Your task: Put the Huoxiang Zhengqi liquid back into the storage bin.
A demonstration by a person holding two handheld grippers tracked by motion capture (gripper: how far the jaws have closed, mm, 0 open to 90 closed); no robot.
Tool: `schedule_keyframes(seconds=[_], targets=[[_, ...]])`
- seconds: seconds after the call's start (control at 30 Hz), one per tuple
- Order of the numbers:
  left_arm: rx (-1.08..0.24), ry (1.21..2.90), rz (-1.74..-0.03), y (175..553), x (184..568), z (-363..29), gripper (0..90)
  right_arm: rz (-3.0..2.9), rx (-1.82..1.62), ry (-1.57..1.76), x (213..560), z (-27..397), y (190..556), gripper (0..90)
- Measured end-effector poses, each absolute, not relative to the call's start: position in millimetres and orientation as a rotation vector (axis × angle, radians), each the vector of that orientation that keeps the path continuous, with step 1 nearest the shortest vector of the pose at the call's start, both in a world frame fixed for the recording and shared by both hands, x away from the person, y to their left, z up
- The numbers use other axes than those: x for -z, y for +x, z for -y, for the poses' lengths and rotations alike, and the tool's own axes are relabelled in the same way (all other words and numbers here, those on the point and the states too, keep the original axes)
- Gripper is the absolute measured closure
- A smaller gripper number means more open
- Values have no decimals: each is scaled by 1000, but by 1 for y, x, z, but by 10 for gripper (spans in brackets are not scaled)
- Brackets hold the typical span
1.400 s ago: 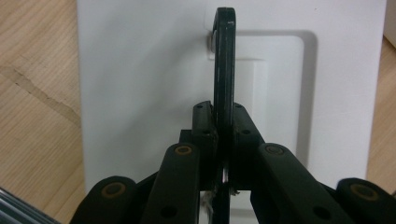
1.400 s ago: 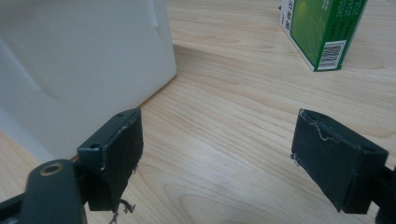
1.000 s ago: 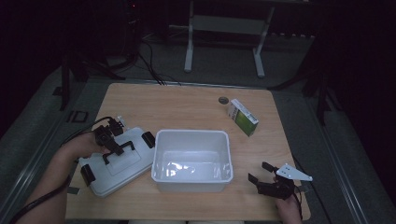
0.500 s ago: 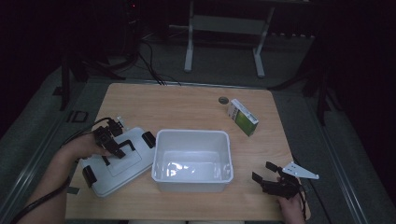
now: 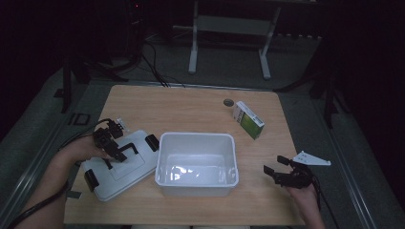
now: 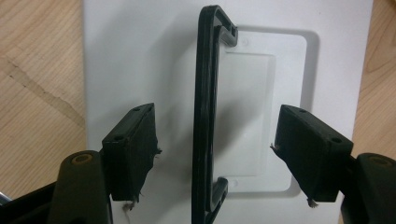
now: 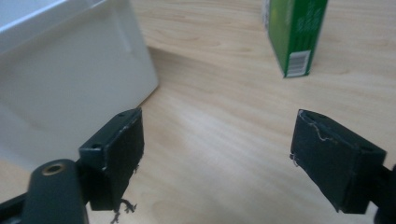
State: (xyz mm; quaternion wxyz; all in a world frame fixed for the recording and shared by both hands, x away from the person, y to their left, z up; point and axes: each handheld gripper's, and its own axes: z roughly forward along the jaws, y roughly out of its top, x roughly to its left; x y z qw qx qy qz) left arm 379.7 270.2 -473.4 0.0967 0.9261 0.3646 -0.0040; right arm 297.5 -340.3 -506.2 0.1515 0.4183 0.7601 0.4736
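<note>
Your left gripper has just been opening and now stands released astride the black handle of the flat white plastic lid near the table's left front corner; lift straight off so no pad snags it. A second ago it clenched that handle. Right gripper, unclenched and empty, has risen near the front right corner.

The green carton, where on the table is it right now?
In the high view the green carton stands at the table's far right, beside a small round cap and beyond the white bin.
</note>
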Motion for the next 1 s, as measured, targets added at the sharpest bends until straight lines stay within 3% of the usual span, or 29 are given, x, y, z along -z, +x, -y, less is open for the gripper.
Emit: schedule_keyframes(seconds=[0.4, 0.93, 1.0], targets=[[20, 2745, -1066, 376, 469, -273, 296, -2212, -1283, 1198, 477, 347, 360, 267], [60, 2746, -1076, 376, 473, -275, 296, -2316, -1084, 1211, 457, 324, 429, 222], [57, 2745, -1075, 376, 473, -275, 296, -2306, -1055, 1204, 454, 322, 434, 277]])
